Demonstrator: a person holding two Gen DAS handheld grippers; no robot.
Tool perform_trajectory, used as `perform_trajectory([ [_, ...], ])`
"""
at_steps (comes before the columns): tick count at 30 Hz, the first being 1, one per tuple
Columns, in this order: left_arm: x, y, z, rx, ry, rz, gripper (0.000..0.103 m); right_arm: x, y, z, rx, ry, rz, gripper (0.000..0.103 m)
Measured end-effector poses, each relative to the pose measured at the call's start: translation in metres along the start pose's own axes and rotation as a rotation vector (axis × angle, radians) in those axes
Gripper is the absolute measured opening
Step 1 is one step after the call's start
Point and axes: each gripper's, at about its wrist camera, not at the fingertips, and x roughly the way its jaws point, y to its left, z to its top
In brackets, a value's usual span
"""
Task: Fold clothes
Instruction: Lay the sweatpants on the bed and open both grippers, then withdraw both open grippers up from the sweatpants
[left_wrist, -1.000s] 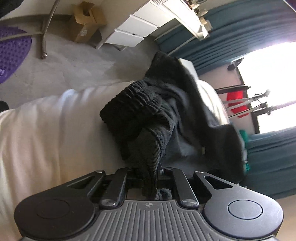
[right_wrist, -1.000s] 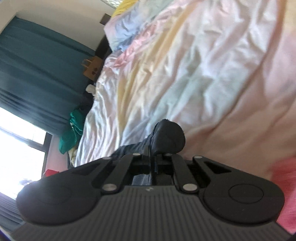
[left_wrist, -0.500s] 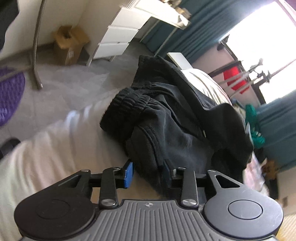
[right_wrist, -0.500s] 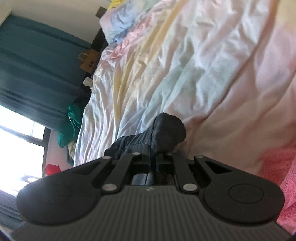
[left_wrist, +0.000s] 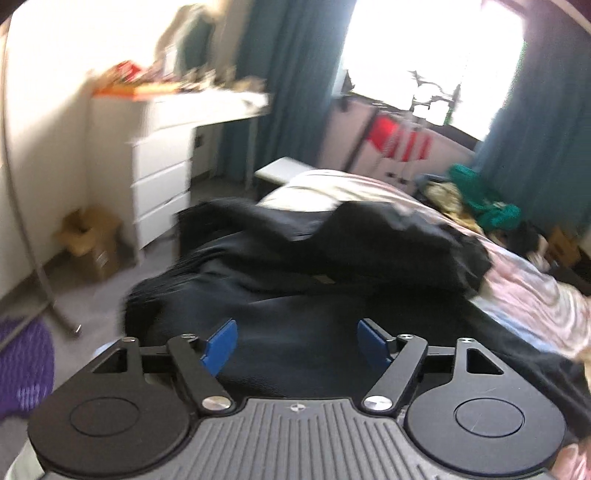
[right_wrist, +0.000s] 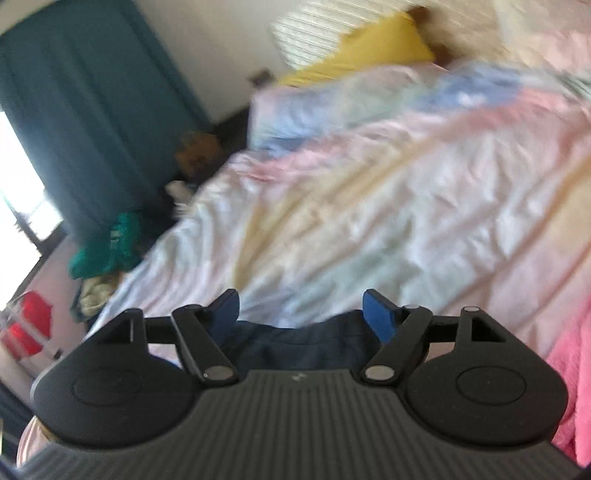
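Note:
A black garment (left_wrist: 314, 266) lies heaped on the bed, spreading from just under my left gripper toward the far end. My left gripper (left_wrist: 297, 341) is open above its near edge, blue pads wide apart with only cloth showing below the gap. In the right wrist view, a dark navy-looking edge of the garment (right_wrist: 299, 345) lies on the pastel sheet just under my right gripper (right_wrist: 301, 314), which is open too, nothing between its pads. Both views are motion-blurred.
The bed (right_wrist: 406, 206) wears a rumpled pink, yellow and blue sheet, with a yellow pillow (right_wrist: 362, 55) at its head. White drawers (left_wrist: 162, 173), a cardboard box (left_wrist: 90, 242) and a purple mat (left_wrist: 22, 362) are left of the bed. Green clothes (left_wrist: 487, 206) lie by the teal curtains.
Both grippers opened and let go of the black garment, the left first, then the right. Both cameras swung upward, and the garment now lies on the bed.

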Motion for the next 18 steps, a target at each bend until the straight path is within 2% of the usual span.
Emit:
perform_trajectory([
  [2,0.012,-0.031,0.001,0.040,0.007,-0.045,0.076,-0.009,0.011,-0.003,-0.049,0.011,0.075,0.077],
  [7,0.046,-0.097,0.006,0.097,0.001,-0.120,0.077,-0.024,0.049,-0.032,-0.163,0.119,0.273,0.076],
  [12,0.086,-0.151,0.001,0.158,-0.013,-0.157,0.078,-0.039,0.087,-0.061,-0.278,0.228,0.472,0.076],
  [15,0.120,-0.167,-0.017,0.209,-0.024,-0.157,0.078,-0.048,0.109,-0.080,-0.348,0.284,0.578,0.076],
  [18,0.151,-0.166,-0.036,0.204,0.011,-0.147,0.078,-0.057,0.125,-0.102,-0.427,0.299,0.629,0.076],
])
